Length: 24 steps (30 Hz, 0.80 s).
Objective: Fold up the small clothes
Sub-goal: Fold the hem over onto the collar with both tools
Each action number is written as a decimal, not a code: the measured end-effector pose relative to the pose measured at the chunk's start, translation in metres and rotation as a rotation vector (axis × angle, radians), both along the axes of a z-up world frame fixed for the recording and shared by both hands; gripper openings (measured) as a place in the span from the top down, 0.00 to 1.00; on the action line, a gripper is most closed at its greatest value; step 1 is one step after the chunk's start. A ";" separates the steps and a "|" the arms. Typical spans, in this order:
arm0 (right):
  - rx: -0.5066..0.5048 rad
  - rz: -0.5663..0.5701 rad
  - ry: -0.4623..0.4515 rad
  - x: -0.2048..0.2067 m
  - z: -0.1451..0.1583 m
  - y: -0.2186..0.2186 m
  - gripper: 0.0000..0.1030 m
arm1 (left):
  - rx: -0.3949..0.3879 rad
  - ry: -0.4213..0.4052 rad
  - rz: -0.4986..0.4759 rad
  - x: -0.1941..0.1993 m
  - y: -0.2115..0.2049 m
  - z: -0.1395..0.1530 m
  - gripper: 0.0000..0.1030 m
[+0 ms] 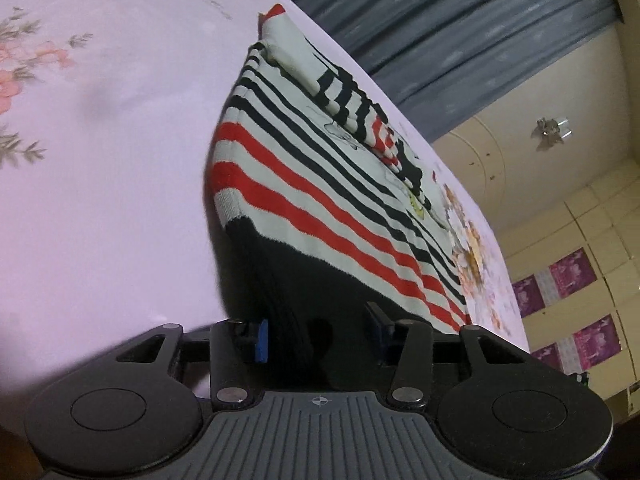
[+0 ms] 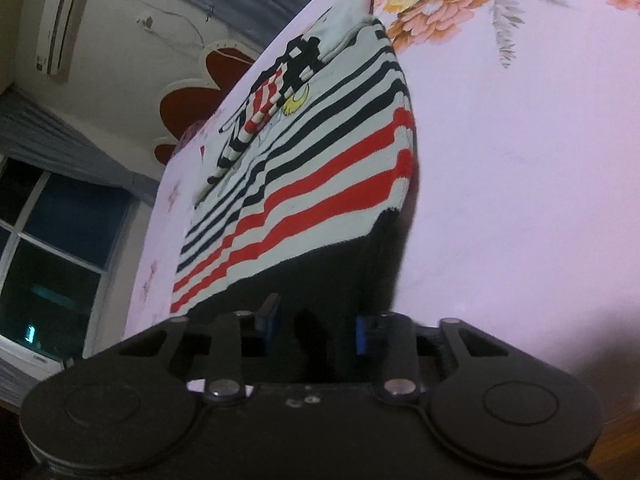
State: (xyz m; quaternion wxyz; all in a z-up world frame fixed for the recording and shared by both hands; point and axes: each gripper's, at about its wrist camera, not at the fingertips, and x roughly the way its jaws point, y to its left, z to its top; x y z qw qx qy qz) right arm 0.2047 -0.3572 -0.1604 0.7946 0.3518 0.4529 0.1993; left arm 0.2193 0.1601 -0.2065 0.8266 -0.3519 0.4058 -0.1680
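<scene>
**Striped garment gripped at its dark hem**

A striped sweater [image 1: 320, 184] is spread on a pink floral bedsheet [image 1: 100, 160]. Its black hem [image 2: 332, 280] is caught between the partly closed left gripper [image 1: 320, 336] fingers and right gripper [image 2: 316, 330] fingers.

A pale lilac bedsheet printed with pink and orange flowers [image 1: 100, 152] covers the flat surface. Directly on it lies a small knitted sweater with red, black and white stripes [image 1: 320, 184], its sleeve folded across its front
</scene>
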 end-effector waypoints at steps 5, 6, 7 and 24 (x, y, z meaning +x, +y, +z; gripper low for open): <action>-0.013 0.001 -0.005 0.001 -0.003 -0.002 0.93 | 0.111 -0.018 0.010 0.010 -0.015 0.005 0.97; -0.026 -0.006 -0.017 0.001 -0.002 -0.002 0.94 | 0.118 -0.022 0.015 0.009 -0.015 0.006 0.97; -0.030 -0.009 -0.041 0.000 0.003 -0.003 0.94 | 0.117 -0.051 0.026 0.005 -0.014 0.011 0.97; -0.057 -0.070 -0.240 0.045 0.077 -0.018 0.94 | 0.102 -0.224 0.121 0.055 0.003 0.077 0.97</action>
